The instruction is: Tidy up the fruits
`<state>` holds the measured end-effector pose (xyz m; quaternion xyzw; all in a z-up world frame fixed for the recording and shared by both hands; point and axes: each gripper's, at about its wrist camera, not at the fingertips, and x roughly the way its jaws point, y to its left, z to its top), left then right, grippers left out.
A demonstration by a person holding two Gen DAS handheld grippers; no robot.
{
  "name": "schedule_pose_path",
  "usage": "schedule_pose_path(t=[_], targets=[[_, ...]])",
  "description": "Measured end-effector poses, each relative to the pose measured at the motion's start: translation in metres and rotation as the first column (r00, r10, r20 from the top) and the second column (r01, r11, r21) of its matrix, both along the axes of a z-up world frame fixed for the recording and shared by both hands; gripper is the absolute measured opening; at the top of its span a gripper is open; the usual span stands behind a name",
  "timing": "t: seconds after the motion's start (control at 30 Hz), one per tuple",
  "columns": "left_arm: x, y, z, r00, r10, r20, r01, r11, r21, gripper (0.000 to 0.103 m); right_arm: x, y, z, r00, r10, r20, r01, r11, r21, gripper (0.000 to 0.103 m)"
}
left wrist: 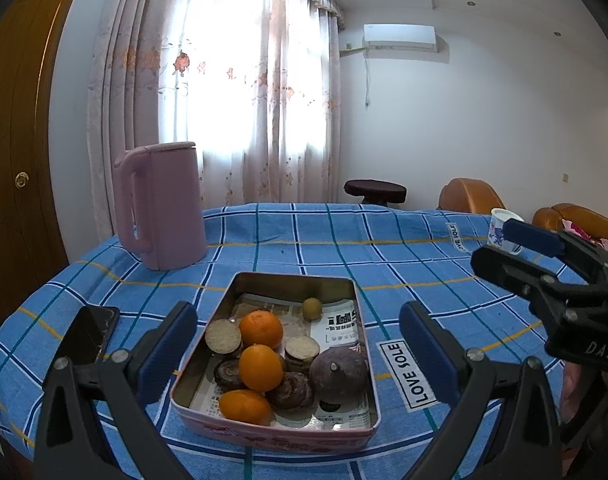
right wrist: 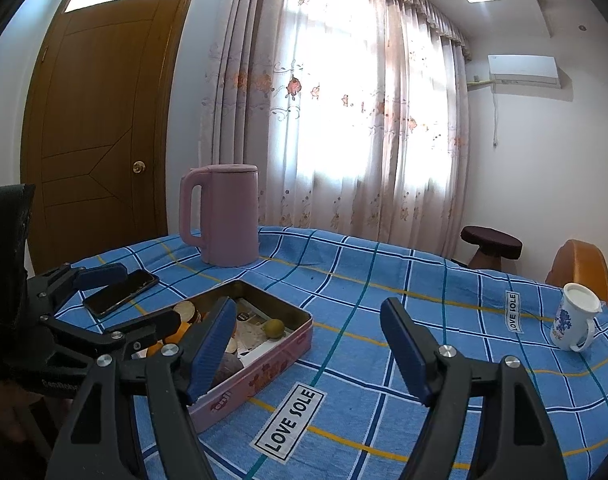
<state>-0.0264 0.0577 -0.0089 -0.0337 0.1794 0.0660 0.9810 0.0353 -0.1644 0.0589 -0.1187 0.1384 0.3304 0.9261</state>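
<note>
Both claws, left claw (left wrist: 298,344) and right claw (right wrist: 308,344), gape apart over the blue checked tablecloth (left wrist: 384,256); curtains (left wrist: 240,80) behind

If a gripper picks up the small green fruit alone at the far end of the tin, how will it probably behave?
The small green fruit looks round and smooth, so it may roll on the newspaper lining when nudged. It is much smaller than the oranges, so probably light. Wide blue fingers might squeeze it out sideways; close slowly.
</note>
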Motion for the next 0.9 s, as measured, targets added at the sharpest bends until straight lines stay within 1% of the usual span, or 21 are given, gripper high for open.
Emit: schedule_pose_path(t=[0.2,0.33,0.5,0.67,0.9], targets=[[-0.004,-0.004,0.003,1.0,-0.027,0.011,0.027,1.0,-0.005,0.103,0.002,-0.01,0.002,1.0,-0.019,0.005,0.019,1.0,0.016,0.076],[-0.004,-0.007,0.005,1.0,-0.019,0.018,0.019,1.0,0.002,0.103,0.004,-0.019,0.004,0.999,-0.034,0.007,0.034,0.999,0.028,0.076],[-0.001,-0.008,0.004,1.0,-0.031,0.001,0.031,0.999,-0.015,0.103,0.007,-0.026,0.003,0.999,-0.047,-0.003,0.047,0.998,0.042,0.076],[0.002,-0.01,0.0,0.999,-0.041,-0.02,0.04,0.999,-0.015,0.103,0.01,-0.027,-0.002,0.999,-0.048,-0.015,0.049,0.998,0.03,0.077],[0.002,-0.011,-0.001,0.998,-0.058,-0.022,0.057,0.998,-0.026,0.103,0.012,-0.03,-0.007,0.998,-0.053,-0.019,0.053,0.999,0.011,0.077]])
